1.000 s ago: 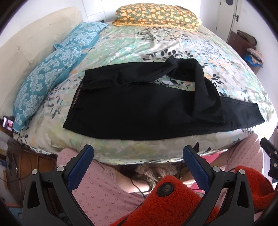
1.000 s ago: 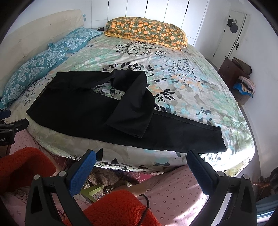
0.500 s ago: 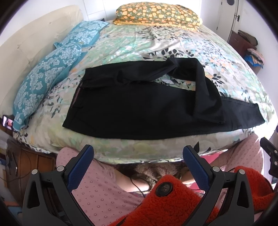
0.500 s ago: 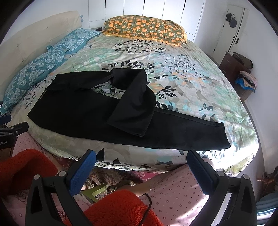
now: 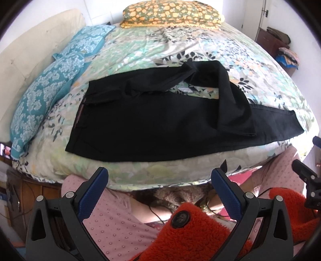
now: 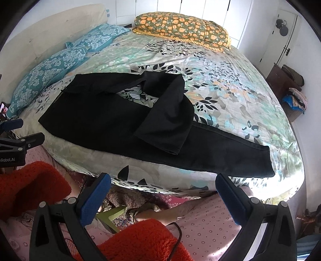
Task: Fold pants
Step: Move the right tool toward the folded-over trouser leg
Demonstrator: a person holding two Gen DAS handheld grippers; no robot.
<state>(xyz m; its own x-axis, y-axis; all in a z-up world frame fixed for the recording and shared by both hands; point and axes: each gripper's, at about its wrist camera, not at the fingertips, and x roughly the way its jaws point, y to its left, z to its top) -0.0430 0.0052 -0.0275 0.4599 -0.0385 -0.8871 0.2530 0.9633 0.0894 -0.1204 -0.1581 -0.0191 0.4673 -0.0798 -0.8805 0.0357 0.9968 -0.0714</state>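
Note:
Black pants [image 5: 152, 124] lie across the near side of the floral bed, waistband to the left, one leg stretched to the right and the other leg bent back over it. They also show in the right wrist view [image 6: 128, 120], with the bent leg's hem [image 6: 160, 140] on top. My left gripper [image 5: 159, 176] is open and empty, held off the bed's near edge. My right gripper [image 6: 163, 183] is open and empty, also short of the bed's edge.
Teal pillows [image 5: 46, 94] lie along the left headboard and an orange floral pillow [image 5: 172, 12] at the far end. A wooden dresser with clothes [image 6: 289, 88] stands at the right. The person's pink-trousered legs and red fleece sleeves [image 5: 190, 237] are below the grippers.
Both grippers have risen and tilted slightly, so the bed sits a little lower in view. The pants have not moved.

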